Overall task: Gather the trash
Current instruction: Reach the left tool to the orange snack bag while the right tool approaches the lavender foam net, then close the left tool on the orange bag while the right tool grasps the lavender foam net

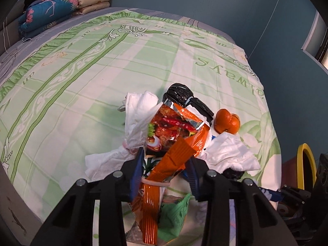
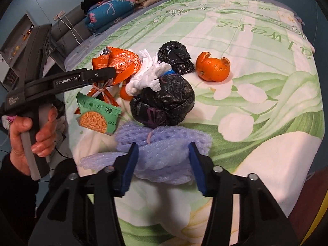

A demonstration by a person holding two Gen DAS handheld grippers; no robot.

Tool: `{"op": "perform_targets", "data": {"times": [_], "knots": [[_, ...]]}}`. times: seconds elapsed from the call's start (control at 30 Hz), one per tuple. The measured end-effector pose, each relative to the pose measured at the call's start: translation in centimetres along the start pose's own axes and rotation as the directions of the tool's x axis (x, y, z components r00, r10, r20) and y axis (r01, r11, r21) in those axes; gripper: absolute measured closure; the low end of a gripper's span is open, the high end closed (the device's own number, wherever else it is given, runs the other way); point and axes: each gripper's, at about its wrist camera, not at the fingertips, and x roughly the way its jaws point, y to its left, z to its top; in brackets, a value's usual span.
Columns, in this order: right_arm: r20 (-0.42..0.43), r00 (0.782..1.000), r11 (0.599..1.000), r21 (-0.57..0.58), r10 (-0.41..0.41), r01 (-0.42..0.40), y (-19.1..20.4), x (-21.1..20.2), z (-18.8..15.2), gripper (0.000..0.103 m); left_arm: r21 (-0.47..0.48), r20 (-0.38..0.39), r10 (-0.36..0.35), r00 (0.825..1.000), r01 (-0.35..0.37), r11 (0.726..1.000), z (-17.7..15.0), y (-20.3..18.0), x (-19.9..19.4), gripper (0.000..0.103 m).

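A heap of trash lies on the green-patterned bed sheet (image 2: 256,47). My left gripper (image 1: 165,157) is shut on an orange snack wrapper (image 1: 180,143) tied with a rubber band; the right wrist view shows its black finger (image 2: 98,74) clamped on that wrapper (image 2: 123,61). My right gripper (image 2: 163,145) is shut on a purple foam net (image 2: 164,141), its blue pads pressing into both sides. Beyond the net sit a large black bag (image 2: 164,102), a smaller black bag (image 2: 176,57), crumpled white tissue (image 2: 147,78), a green noodle packet (image 2: 96,114) and an orange peel (image 2: 213,68).
Folded quilts (image 2: 110,10) are stacked at the head of the bed. A person's hand (image 2: 41,135) holds the left gripper's handle at the bed's left side. A yellow-rimmed object (image 1: 305,164) stands off the bed's right edge. Blue walls surround the bed.
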Motion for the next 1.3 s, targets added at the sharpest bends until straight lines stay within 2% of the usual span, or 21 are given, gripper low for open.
{"op": "perform_targets", "data": {"times": [0.1,0.27,0.5,0.87,1.17,1.3], "knots": [[0.014,0.999,0.999,0.015,0.038,-0.038,0.0,-0.4,-0.1,0.075,-0.016,0.024,-0.019,1.0,0.019,1.0,-0.3,0.0,-1.1,0.067],[0.024,0.998,0.998,0.01,0.066,-0.067,0.5,-0.9,-0.4,0.08,-0.062,0.066,-0.033,0.997,0.037,0.997,-1.0,0.7,-3.0,0.067],[0.079,0.994,0.997,-0.019,0.079,-0.077,1.8,-3.2,-0.3,0.081,-0.116,0.128,-0.036,0.991,0.051,0.992,-1.7,1.5,-5.8,0.067],[0.242,0.97,0.999,-0.05,0.03,-0.019,2.0,-9.3,0.0,0.081,-0.123,0.222,-0.046,0.974,0.075,0.99,-3.1,0.4,-10.8,0.067],[0.299,0.954,0.998,-0.058,0.031,-0.014,1.7,-12.4,-0.8,0.081,-0.102,0.264,-0.053,0.963,0.083,0.991,-3.8,-1.6,-13.4,0.066],[0.297,0.954,0.999,-0.047,0.035,-0.022,1.2,-12.9,-1.1,0.081,-0.091,0.27,-0.058,0.961,0.085,0.992,-4.1,-2.1,-14.1,0.066]]}}
